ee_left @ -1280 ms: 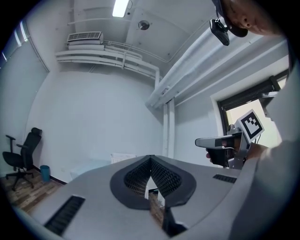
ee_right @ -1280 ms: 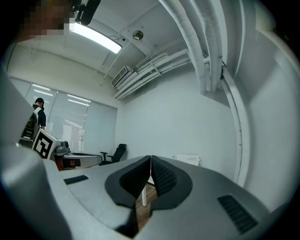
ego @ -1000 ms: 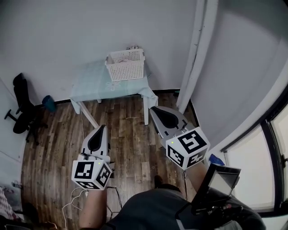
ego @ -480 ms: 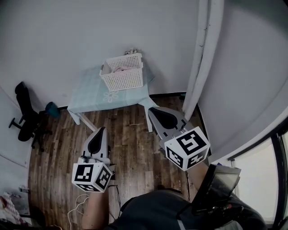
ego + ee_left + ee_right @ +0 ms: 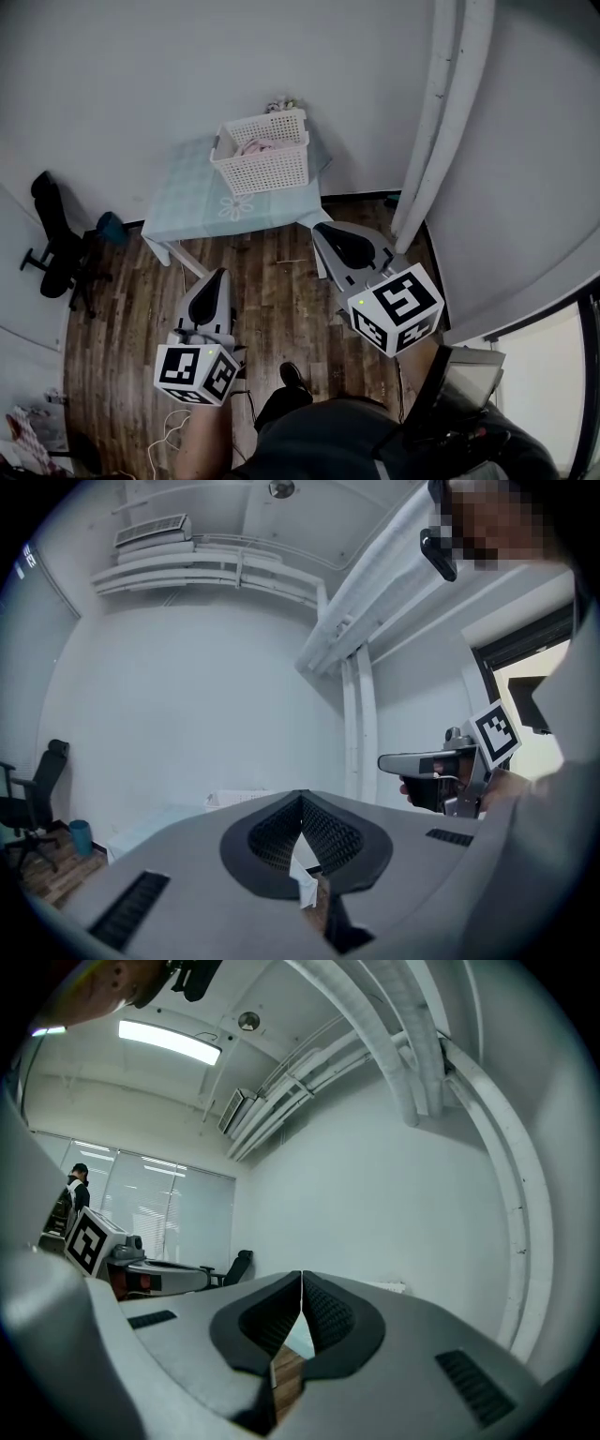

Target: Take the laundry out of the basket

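Note:
A white lattice laundry basket stands at the back of a small table covered with a pale green cloth, against the far wall. Pink laundry lies inside it. Both grippers hang in the air above the wooden floor, well short of the table. My left gripper points toward the table's front edge, its jaws shut and empty. My right gripper is near the table's right leg, jaws also shut with nothing between them. Each gripper shows in the other's view.
A black office chair and a teal bin stand at the left wall. White pipes run down the corner to the right of the table. Cables lie on the floor near the person's foot.
The table and basket have shifted slightly lower and right in the head view. A foot has come into view below. Both grippers stay shut and keep their places.

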